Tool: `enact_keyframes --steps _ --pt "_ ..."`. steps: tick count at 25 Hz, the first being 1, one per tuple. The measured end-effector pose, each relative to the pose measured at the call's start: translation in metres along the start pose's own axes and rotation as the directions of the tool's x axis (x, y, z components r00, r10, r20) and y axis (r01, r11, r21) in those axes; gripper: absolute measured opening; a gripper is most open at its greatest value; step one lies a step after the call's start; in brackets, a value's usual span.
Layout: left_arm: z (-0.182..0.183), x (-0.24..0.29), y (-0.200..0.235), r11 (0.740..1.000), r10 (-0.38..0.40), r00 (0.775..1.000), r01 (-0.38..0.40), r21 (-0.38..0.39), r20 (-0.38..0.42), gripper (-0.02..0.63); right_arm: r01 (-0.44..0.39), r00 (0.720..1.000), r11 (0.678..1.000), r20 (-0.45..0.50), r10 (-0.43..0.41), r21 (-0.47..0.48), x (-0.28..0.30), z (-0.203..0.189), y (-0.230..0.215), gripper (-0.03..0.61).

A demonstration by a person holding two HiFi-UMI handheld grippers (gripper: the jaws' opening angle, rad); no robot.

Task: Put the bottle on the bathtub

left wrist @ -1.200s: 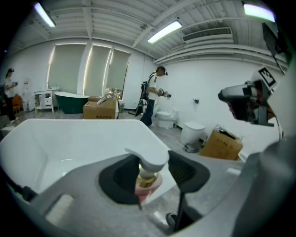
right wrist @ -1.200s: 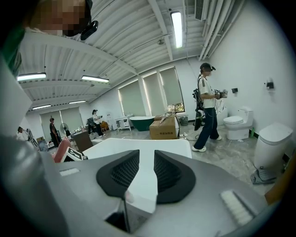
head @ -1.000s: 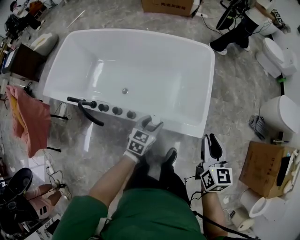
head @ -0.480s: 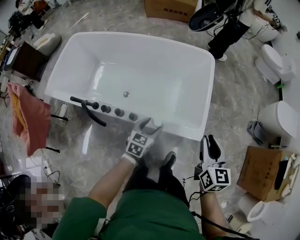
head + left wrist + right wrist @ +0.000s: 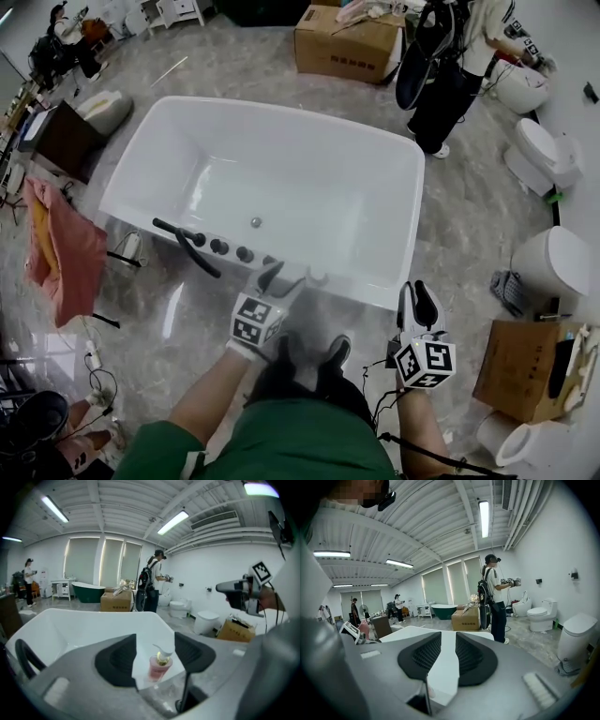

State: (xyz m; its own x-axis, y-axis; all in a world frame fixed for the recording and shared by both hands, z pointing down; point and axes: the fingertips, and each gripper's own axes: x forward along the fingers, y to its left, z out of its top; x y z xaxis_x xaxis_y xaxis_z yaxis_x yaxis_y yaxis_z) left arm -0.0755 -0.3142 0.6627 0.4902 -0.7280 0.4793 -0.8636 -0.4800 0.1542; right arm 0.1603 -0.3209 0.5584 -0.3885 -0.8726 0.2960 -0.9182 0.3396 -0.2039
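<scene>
The white bathtub [image 5: 394, 169] fills the middle of the head view. A small pink bottle [image 5: 159, 666] with a white pump stands upright on the tub's near rim [image 5: 375, 289]. My left gripper [image 5: 292, 276] is open just short of it. In the left gripper view the bottle shows in the gap between the black pads [image 5: 117, 660], and nothing touches it. My right gripper [image 5: 417, 298] hangs lower right, off the tub, above the floor. Its jaws stand a little apart with nothing between them [image 5: 448, 641].
A black faucet [image 5: 186, 242] and several knobs [image 5: 232, 249] sit on the near rim left of the bottle. A person [image 5: 450, 66] stands beyond the tub's far right corner by a cardboard box [image 5: 347, 42]. Toilets [image 5: 561, 248] line the right side. A pink towel [image 5: 61, 248] hangs at left.
My left gripper has opened, let go of the bottle and drawn back toward me. The bottle stays on the rim. The right gripper has hardly moved.
</scene>
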Motion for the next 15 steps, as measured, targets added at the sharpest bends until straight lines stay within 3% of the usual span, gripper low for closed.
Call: enact_keyframes --steps 7,15 --pt "0.087 -0.049 0.012 0.998 0.062 0.991 -0.063 0.005 0.122 0.219 0.015 0.997 0.999 0.080 -0.012 -0.043 -0.012 0.051 0.013 0.091" --pt "0.167 -0.098 0.007 0.994 0.089 0.961 -0.101 0.035 0.260 0.215 0.025 0.981 0.997 0.192 -0.011 -0.069 -0.031 0.107 0.024 0.091"
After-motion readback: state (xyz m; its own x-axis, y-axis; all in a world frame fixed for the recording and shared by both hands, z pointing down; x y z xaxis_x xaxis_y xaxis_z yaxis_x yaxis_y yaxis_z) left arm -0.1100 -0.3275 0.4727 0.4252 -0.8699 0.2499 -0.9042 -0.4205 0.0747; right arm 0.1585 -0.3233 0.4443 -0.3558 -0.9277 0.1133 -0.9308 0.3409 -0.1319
